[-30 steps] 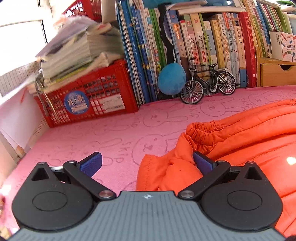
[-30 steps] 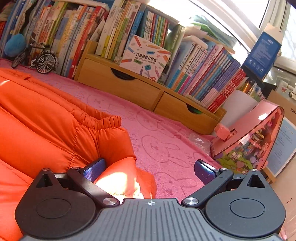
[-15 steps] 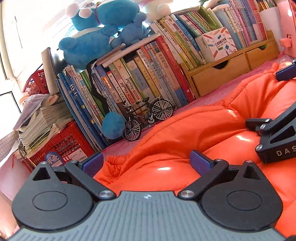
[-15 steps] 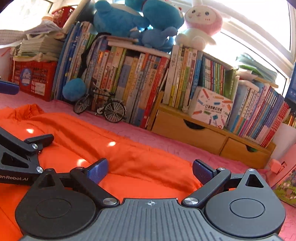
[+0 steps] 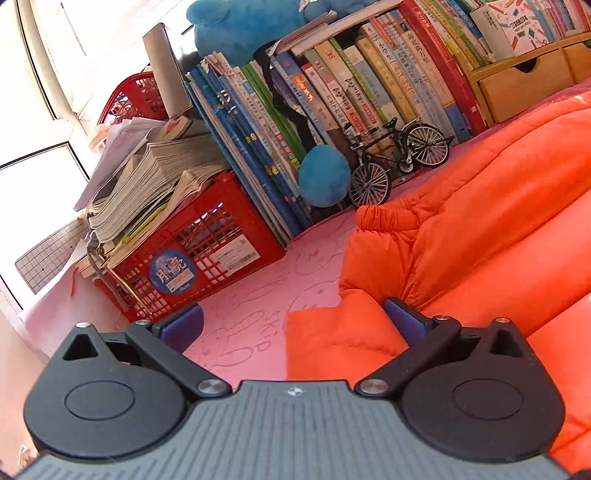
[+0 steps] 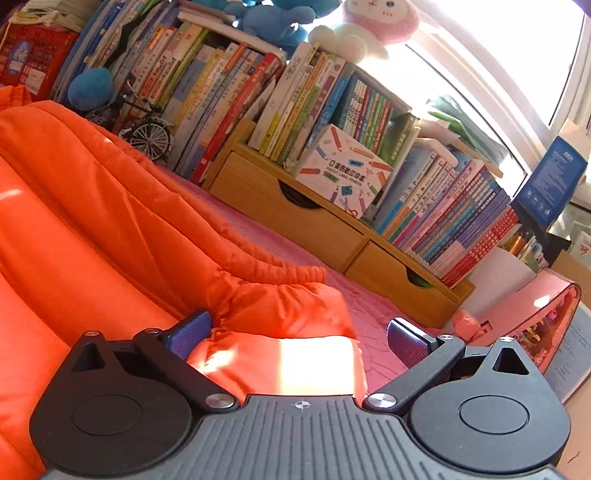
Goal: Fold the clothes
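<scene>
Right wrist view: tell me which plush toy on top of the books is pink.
The rabbit-like plush at the top centre: pink head, white face and paws. The plush toys to its left are blue.

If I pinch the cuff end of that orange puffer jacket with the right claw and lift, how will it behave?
The orange puffer jacket looks quilted and puffy, so probably light for its bulk and floppy; the sleeve would likely drape and trail. Its shell shows glossy highlights, so it may slip between the fingers. The padded cuff probably compresses, so a deep pinch seems wiser. The right claw is open around it.
</scene>
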The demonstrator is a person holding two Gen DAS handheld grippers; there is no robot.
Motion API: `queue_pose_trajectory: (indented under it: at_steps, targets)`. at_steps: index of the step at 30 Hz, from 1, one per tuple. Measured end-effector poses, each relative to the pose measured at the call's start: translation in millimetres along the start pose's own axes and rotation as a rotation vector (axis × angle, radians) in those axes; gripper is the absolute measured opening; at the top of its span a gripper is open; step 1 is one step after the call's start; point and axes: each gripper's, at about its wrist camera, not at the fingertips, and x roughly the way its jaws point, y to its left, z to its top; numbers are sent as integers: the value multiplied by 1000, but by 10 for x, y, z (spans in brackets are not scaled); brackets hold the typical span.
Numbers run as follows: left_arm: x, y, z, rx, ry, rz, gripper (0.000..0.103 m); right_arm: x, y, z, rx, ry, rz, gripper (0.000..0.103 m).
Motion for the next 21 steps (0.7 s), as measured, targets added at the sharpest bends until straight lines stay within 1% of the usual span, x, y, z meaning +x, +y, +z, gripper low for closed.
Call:
queue_pose_trajectory:
  at_steps: [3, 4, 6, 7, 8, 10, 12, 13, 14, 15, 16, 17, 19, 21]
  targets:
    - [62, 119, -67, -14, 34, 11, 103, 131, -285, -145, 70, 83, 7, 102]
    - [80, 130, -70, -15, 42, 21, 103, 148, -320, -172, 73, 94, 1, 102]
    - [117, 161, -89, -25, 68, 63, 103, 140, -309, -199, 47, 89, -25, 102]
    - [137, 209, -108, -38, 82, 70, 103, 134, -305, -204, 39, 85, -30, 102]
    - [158, 263, -134, -51, 100, 87, 103, 135, -323, -210, 42, 87, -31, 102]
    - [198, 357, -197, -58, 141, 148, 103, 132, -379, -224, 57, 92, -30, 102]
    - [238, 468, -253, -80, 198, 189, 103, 88, -446, -212, 84, 95, -12, 102]
    - [255, 535, -273, -107, 227, 197, 103, 47, -479, -193, 92, 87, -3, 100]
    - [253, 614, -280, -143, 254, 211, 96, -26, -515, -166, 95, 52, 4, 99]
    - [212, 697, -257, -187, 267, 227, 92, -130, -553, -124, 103, -1, 14, 99]
    - [131, 765, -205, -233, 249, 225, 92, -239, -586, -77, 115, -57, 24, 99]
    - [17, 826, -126, -285, 209, 205, 92, -319, -610, -7, 133, -99, 42, 100]
    - [-261, 794, 159, -332, 84, 109, 92, -411, -633, 185, 179, -156, 91, 101]
    - [-544, 665, 488, -339, -41, -5, 94, -408, -559, 434, 222, -178, 140, 101]
